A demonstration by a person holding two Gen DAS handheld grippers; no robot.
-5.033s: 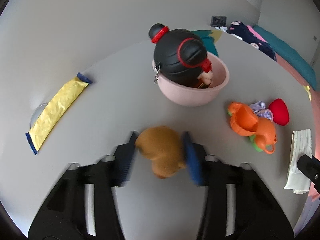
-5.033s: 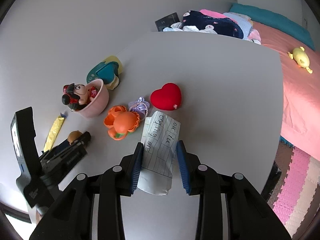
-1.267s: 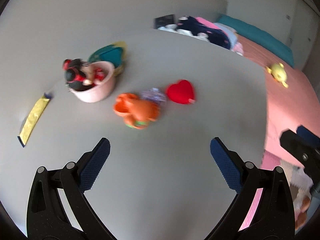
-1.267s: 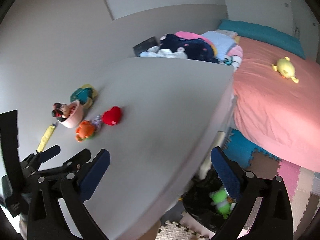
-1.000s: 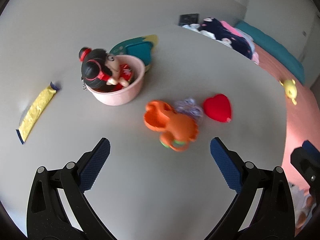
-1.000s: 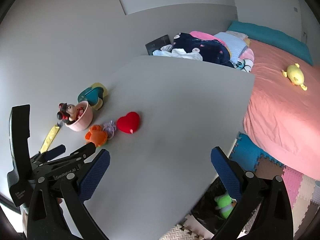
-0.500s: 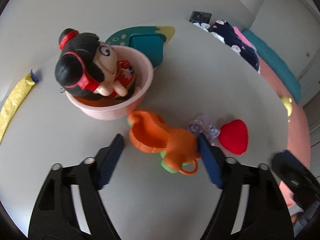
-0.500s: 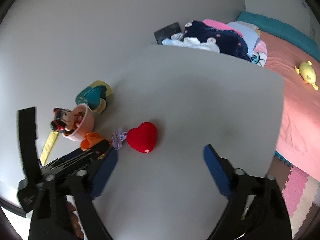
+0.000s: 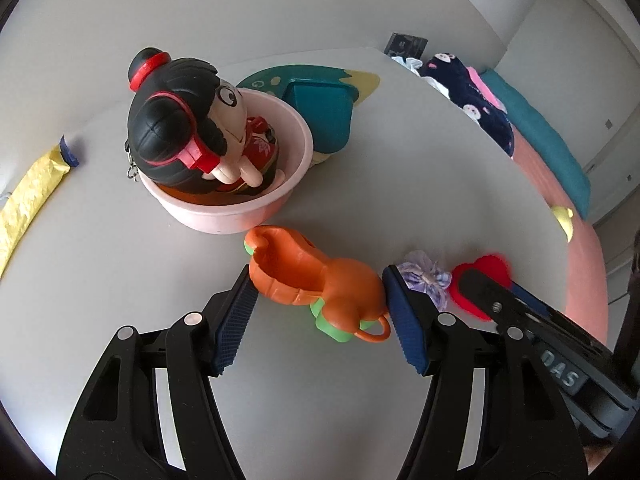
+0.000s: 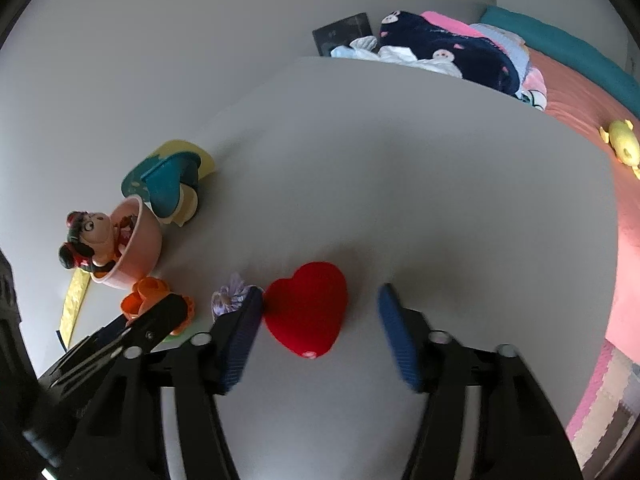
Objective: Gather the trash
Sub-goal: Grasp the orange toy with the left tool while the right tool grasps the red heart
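Observation:
On the grey table (image 10: 420,168), an orange plastic toy (image 9: 320,280) lies just in front of a pink bowl (image 9: 224,220). My left gripper (image 9: 318,284) is shut on it, both blue pads against its sides. A red heart (image 10: 308,308) lies between the jaws of my right gripper (image 10: 320,296), which are closing. The left pad touches the heart and the right pad still stands apart from it. A small purple bow (image 10: 230,298) sits between the two toys. A yellow wrapper (image 9: 28,200) lies flat at the far left.
A black-haired doll (image 9: 180,128) sits in the pink bowl, with a teal toy (image 9: 324,108) behind it. Beyond the table's right edge are a pink bed (image 10: 580,76) with a yellow duck (image 10: 624,144), a clothes pile (image 10: 440,52) and foam floor mats (image 10: 600,400).
Both grippers came down to the table from wide open. The left closed onto the orange toy. The right narrowed around the red heart. The brown toy and paper held earlier are gone.

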